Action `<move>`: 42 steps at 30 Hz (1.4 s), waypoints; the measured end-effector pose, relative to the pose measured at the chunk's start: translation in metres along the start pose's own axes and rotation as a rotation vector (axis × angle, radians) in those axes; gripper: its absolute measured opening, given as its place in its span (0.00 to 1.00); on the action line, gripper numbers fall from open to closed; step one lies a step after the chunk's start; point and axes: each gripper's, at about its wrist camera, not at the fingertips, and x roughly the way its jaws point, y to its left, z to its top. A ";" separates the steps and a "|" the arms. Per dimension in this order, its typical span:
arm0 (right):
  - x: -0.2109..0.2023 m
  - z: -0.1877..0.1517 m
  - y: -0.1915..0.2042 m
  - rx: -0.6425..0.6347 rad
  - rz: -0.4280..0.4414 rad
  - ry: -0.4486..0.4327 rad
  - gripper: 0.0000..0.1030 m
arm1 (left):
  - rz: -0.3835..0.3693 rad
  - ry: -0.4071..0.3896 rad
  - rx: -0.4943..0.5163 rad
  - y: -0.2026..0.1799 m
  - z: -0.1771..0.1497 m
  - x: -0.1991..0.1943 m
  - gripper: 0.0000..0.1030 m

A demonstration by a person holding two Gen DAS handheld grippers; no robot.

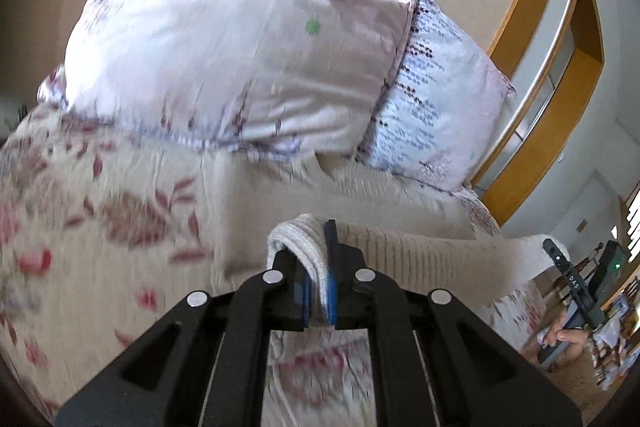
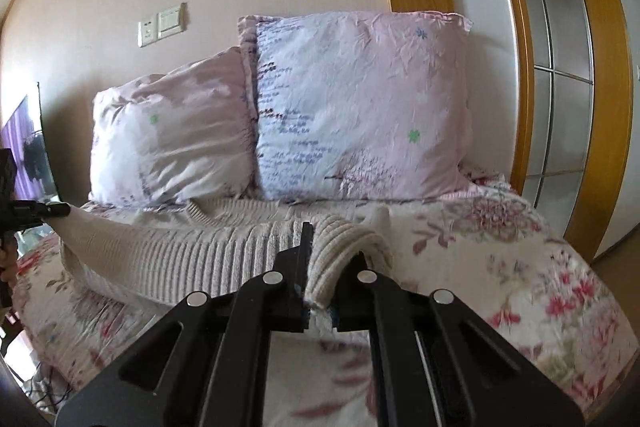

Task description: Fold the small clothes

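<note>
On the bed (image 2: 520, 267), across the floral cover, lies a cream ribbed sweater (image 2: 192, 251), and both claws have a piece of it. Left claw (image 1: 318, 267) is closed down tight on a rolled edge of the knit, blue pads squeezing the fabric between them. Right claw (image 2: 320, 267) is likewise clamped on a thick fold of the ribbing, with cloth bulging out over one finger. Between the two grips the sweater hangs lifted off the cover, while its far part rests flat, just in front of the two pillows (image 2: 360, 99).

How will it handle? Soft and floppy, I'd say, a chunky knit with some weight, so it sags between the grips and stretches if pulled hard. It looks grippy rather than slick and nothing about it is fragile. Best hold seems to be on the doubled edges at the corners, where the ribbing bunches thick.

Now the views differ nicely. Right wrist view shows the whole spread of knit running leftward to the other claw at the frame edge, plus the wall switches (image 2: 162, 23) above. Left wrist view, blurred, shows the opposite: the right-hand tool at the far right and the person's hand (image 1: 568, 341) gripping it, which the other camera cannot see.
</note>
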 end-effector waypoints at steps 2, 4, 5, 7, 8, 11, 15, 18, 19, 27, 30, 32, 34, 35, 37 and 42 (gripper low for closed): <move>0.012 0.008 -0.002 0.009 -0.003 0.001 0.07 | 0.008 -0.004 0.004 -0.001 0.010 0.008 0.06; 0.023 0.013 -0.004 0.016 -0.007 0.005 0.07 | 0.017 -0.005 0.003 -0.003 0.020 0.017 0.06; 0.026 0.014 -0.003 0.016 -0.011 0.007 0.07 | 0.021 -0.005 0.002 -0.003 0.024 0.022 0.06; 0.032 0.014 -0.003 0.016 -0.018 0.012 0.07 | 0.026 -0.007 0.001 -0.003 0.027 0.029 0.06; 0.036 0.014 -0.004 0.021 -0.020 0.018 0.07 | 0.029 -0.006 -0.001 -0.002 0.028 0.032 0.06; 0.047 0.016 -0.007 0.027 -0.025 0.028 0.07 | 0.040 0.001 -0.010 0.000 0.033 0.043 0.06; 0.074 0.028 -0.011 0.048 -0.028 0.047 0.07 | 0.058 -0.016 -0.037 0.004 0.047 0.066 0.06; 0.105 0.034 -0.017 0.072 -0.032 0.082 0.07 | 0.078 -0.010 -0.066 0.010 0.054 0.088 0.06; 0.113 0.035 -0.018 0.078 -0.033 0.093 0.07 | 0.083 -0.001 -0.086 0.014 0.055 0.097 0.06; 0.149 0.037 -0.016 0.104 -0.023 0.122 0.07 | 0.102 0.045 -0.179 0.041 0.055 0.131 0.06; 0.162 0.035 -0.019 0.120 -0.038 0.149 0.07 | 0.103 0.061 -0.202 0.046 0.055 0.143 0.06; 0.178 0.031 -0.023 0.139 -0.053 0.195 0.07 | 0.102 0.073 -0.214 0.049 0.055 0.151 0.06; 0.191 0.026 -0.025 0.157 -0.061 0.237 0.07 | 0.105 0.090 -0.224 0.050 0.055 0.161 0.06; 0.198 0.022 -0.028 0.172 -0.066 0.259 0.07 | 0.108 0.098 -0.231 0.051 0.054 0.166 0.06; 0.210 0.019 -0.031 0.198 -0.065 0.291 0.07 | 0.108 0.109 -0.244 0.053 0.054 0.172 0.06; 0.240 0.016 -0.043 0.296 -0.069 0.375 0.07 | 0.092 0.132 -0.295 0.062 0.053 0.183 0.06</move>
